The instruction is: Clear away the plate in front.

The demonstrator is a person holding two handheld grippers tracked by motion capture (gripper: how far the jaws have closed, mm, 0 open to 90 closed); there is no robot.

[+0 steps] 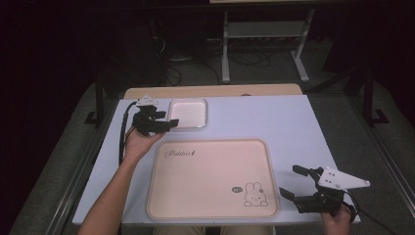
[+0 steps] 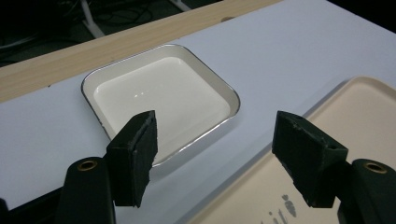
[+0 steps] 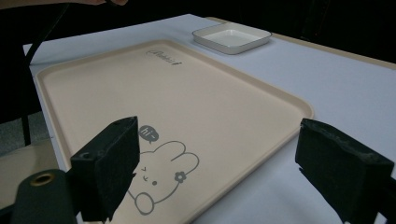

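A small white square dish [image 1: 188,113] sits at the back left of the white table. My left gripper [image 1: 169,120] hovers at its left front corner, open and empty. In the left gripper view the dish [image 2: 159,93] lies just past the spread jaws of that gripper [image 2: 215,130]. A large beige tray [image 1: 195,191] with a rabbit drawing lies at the front centre, empty. My right gripper [image 1: 289,180] stands open beside the tray's right edge. In the right gripper view that gripper [image 3: 219,140] straddles the near rim of the tray [image 3: 187,88], with the dish [image 3: 232,37] far behind.
A wooden strip [image 1: 210,91] runs along the table's far edge. Bare white tabletop [image 1: 274,122] stretches to the right of the dish. A metal stand [image 1: 226,49] and cables are on the floor beyond. The left gripper's cable [image 1: 121,134] trails along the table's left side.
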